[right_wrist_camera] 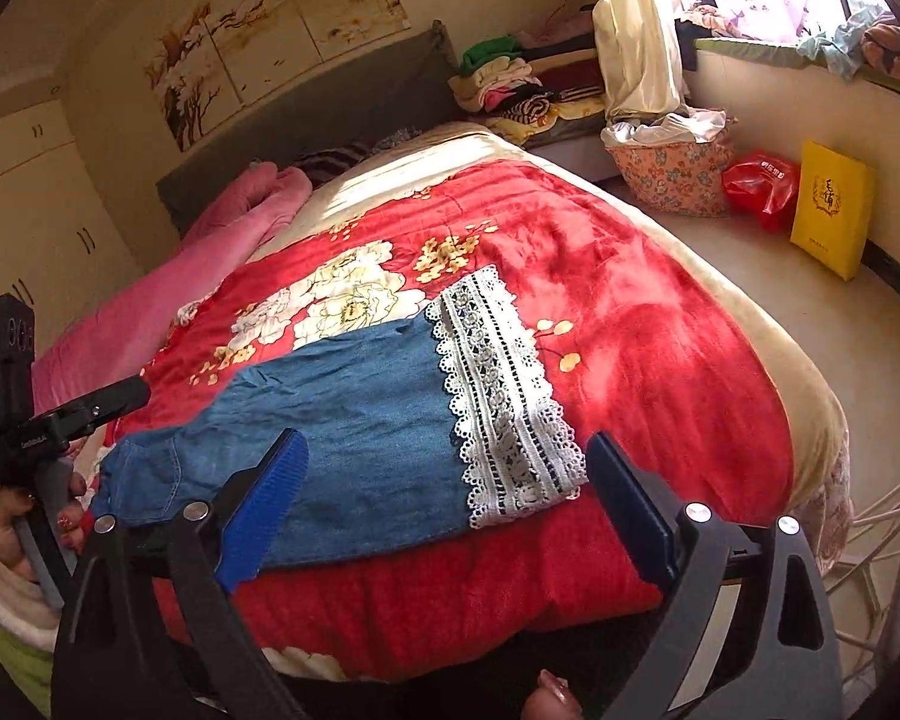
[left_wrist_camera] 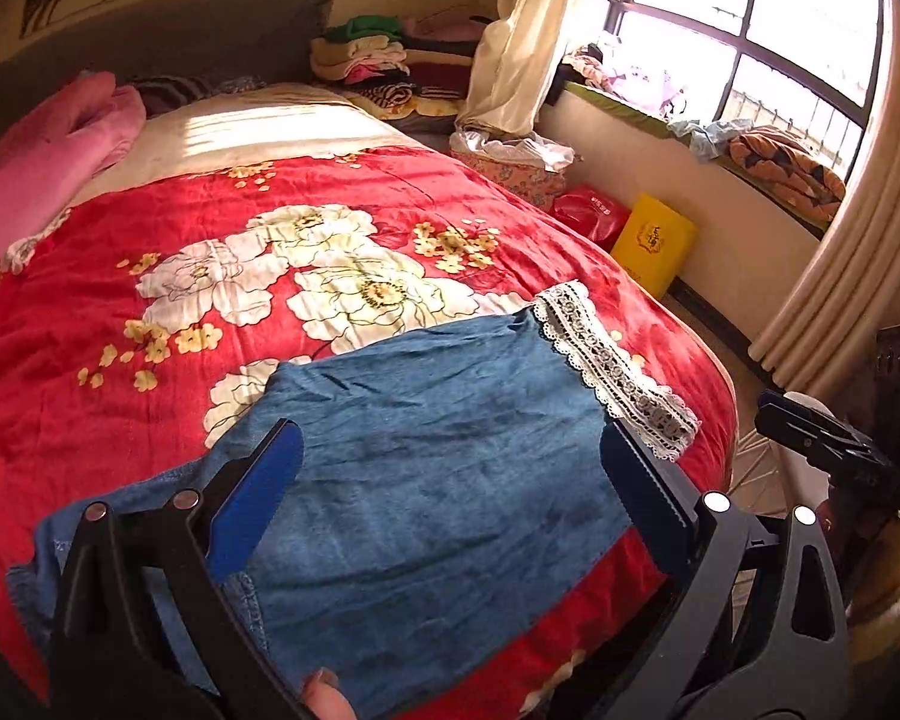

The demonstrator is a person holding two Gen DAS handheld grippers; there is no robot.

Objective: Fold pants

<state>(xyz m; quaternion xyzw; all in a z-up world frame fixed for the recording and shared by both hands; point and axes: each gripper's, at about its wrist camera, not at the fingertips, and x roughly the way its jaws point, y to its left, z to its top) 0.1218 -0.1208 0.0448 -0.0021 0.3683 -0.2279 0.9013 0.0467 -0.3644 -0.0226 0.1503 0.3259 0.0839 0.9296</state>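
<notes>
I see the blue denim pants with white lace hems (right_wrist_camera: 354,438) lying flat at lower centre on the red floral blanket (right_wrist_camera: 630,312). My left gripper (left_wrist_camera: 450,480) and right gripper (right_wrist_camera: 444,480) both hover, fingers apart, holding nothing. Folding looks half done; next I'd pinch the lace end (right_wrist_camera: 504,396).

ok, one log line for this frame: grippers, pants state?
left gripper: open, above denim pants | right gripper: open, holds nothing | pants: flat on red floral blanket, lace cuff toward window side
</notes>
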